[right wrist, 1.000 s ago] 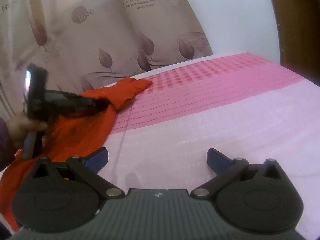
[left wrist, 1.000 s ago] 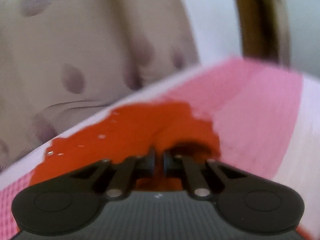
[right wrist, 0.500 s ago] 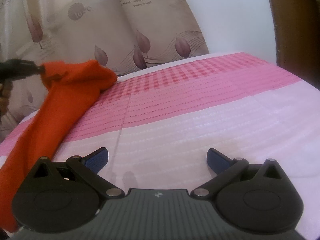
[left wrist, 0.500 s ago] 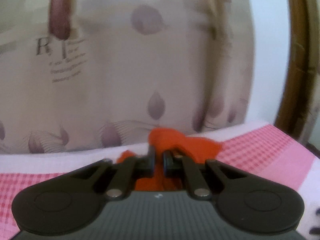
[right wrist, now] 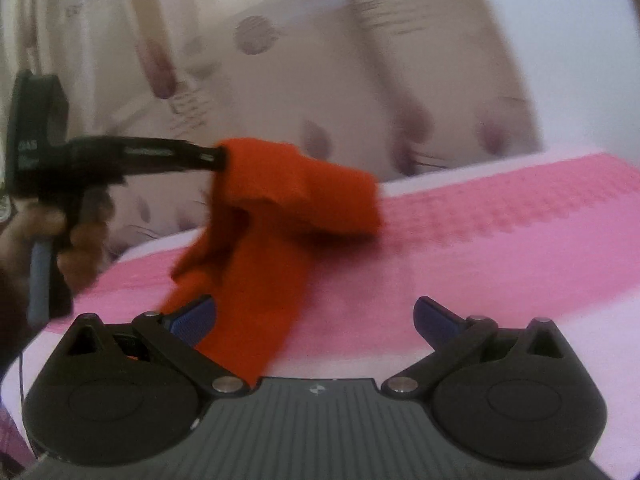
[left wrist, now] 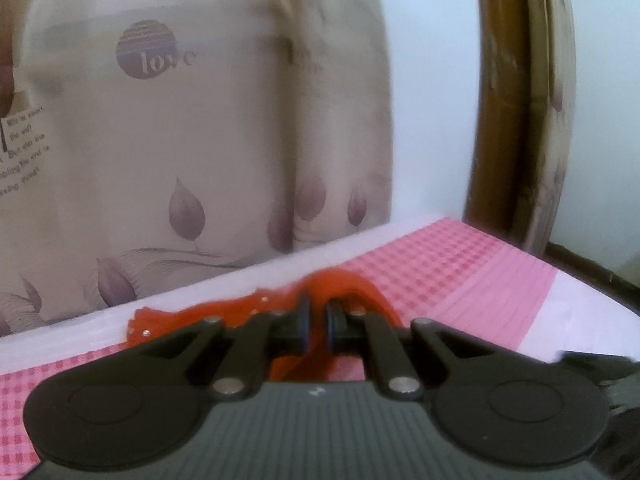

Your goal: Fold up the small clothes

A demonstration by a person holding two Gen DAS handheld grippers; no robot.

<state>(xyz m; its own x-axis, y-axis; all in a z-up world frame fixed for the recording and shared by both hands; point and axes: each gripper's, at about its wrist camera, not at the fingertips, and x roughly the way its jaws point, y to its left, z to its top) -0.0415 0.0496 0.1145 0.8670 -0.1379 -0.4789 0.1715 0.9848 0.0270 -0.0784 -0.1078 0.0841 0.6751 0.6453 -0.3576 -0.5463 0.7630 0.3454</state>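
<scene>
An orange-red garment (right wrist: pixel 276 216) hangs above the pink bed (right wrist: pixel 500 240), pinched at its top edge by my left gripper (right wrist: pixel 218 158), which a hand holds at the left of the right wrist view. In the left wrist view the left gripper (left wrist: pixel 316 320) is shut on a fold of the same orange-red garment (left wrist: pixel 240 312), which spreads left of the fingers. My right gripper (right wrist: pixel 314 316) stands open low over the bed, its blue-padded fingers wide apart. The hanging cloth drapes down just inside its left finger (right wrist: pixel 192 318), and the pads are not pressing on it.
A beige curtain (left wrist: pixel 180 140) printed with leaves and words hangs behind the bed. A white wall and a brown wooden frame (left wrist: pixel 508 100) stand at the right. The pink checked and striped sheet (left wrist: pixel 460 272) stretches to the right.
The left gripper has lifted the orange-red garment off the bed. The right gripper has swung left toward the hanging cloth, still open.
</scene>
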